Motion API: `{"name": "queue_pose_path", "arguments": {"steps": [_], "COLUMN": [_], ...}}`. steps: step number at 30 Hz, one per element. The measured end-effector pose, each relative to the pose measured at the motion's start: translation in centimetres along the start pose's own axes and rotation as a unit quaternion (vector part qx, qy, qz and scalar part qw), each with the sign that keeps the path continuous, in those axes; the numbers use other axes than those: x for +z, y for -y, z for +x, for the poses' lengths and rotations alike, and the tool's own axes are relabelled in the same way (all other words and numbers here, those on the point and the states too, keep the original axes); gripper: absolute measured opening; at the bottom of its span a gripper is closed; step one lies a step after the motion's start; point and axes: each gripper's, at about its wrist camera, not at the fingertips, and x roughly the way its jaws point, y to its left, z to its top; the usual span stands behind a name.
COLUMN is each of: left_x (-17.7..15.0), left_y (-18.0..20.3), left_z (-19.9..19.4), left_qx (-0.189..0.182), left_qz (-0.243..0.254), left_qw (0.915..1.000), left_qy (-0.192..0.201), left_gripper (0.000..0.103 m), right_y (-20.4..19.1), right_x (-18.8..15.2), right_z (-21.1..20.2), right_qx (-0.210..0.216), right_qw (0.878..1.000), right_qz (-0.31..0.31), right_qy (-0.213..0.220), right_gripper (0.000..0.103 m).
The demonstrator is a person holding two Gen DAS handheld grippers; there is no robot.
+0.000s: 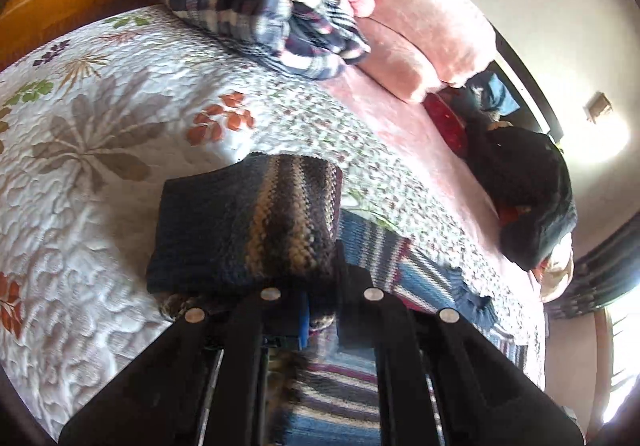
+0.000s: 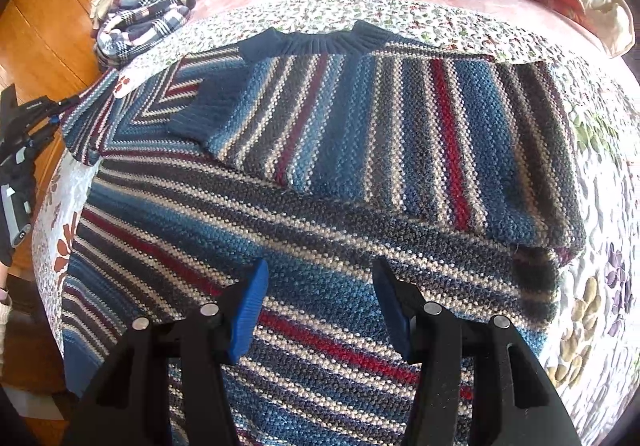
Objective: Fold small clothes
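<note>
A blue, grey, white and red striped knit sweater (image 2: pixel 320 173) lies flat on the floral quilt (image 2: pixel 600 286), its navy collar (image 2: pixel 312 41) at the far side. One sleeve (image 2: pixel 400 141) is folded across the chest. My right gripper (image 2: pixel 322 310) hovers open just above the sweater's lower body, with nothing between its blue pads (image 2: pixel 250 310). My left gripper (image 1: pixel 320 310) is shut on the other sleeve (image 1: pixel 248 221), which stands lifted and curled over the fingers. In the right wrist view that sleeve (image 2: pixel 84 125) sits at the bed's left edge.
A folded plaid blanket (image 1: pixel 256 5) and pink bedding (image 1: pixel 424 17) lie at the head of the bed. A pile of dark clothes (image 1: pixel 528 189) sits on the pink sheet. Wooden floor (image 2: pixel 36 25) runs along the bed's left side.
</note>
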Motion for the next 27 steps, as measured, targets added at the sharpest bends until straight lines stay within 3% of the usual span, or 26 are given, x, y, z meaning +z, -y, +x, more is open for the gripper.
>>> {"name": "queue_pose_path", "arguments": {"steps": [5,12,19,27], "left_x": [-2.4,-6.2,-10.1,-13.1], "left_y": [5.5,10.9,13.0,11.9], "left_z": [2.2,4.3,8.6,12.1], "left_qx": [-0.059,-0.105,-0.098,-0.075], "left_qz": [0.017,0.039,0.045,0.040], "left_qw": [0.9975,0.9925,0.9901,0.9872], "left_qy": [-0.034,-0.049,-0.090,-0.135], "left_gripper": [0.008,0.008,0.008,0.009], "right_y": [0.5,1.0,1.2,1.6], "right_x": [-0.1,-0.7,-1.3,-1.7], "right_z": [-0.1,0.2,0.7,0.9], "right_qx": [-0.004,-0.004,-0.001,-0.002], "right_qw": [1.000,1.000,1.000,1.000], "right_qz": [0.006,0.005,0.011,0.017], "right_qy": [0.003,0.002,-0.004,-0.009], "right_gripper": [0.055,0.055,0.055,0.055]}}
